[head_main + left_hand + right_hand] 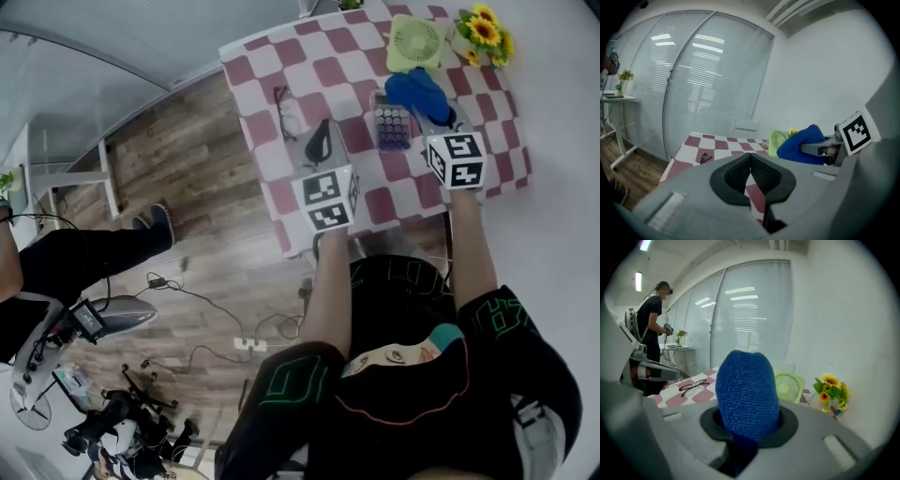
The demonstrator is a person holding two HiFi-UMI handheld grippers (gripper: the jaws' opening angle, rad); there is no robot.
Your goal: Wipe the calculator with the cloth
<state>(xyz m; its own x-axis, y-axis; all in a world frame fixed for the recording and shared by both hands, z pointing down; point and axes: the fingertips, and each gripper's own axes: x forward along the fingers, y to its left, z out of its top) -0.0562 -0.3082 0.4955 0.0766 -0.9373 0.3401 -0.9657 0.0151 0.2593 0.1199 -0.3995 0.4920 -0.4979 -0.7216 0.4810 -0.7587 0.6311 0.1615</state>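
Right tongs (747,425) pinch cloth (746,390) beside calculator (392,127); left tongs (751,176) pressed together, empty.

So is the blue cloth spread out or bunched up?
Bunched up: the cloth stands as a rounded wad, clamped in the right gripper.

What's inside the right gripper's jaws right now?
The blue cloth, bunched up and clamped in the right gripper. It fills the gap, so the pads' inner faces are covered. The calculator shows only in the head view.
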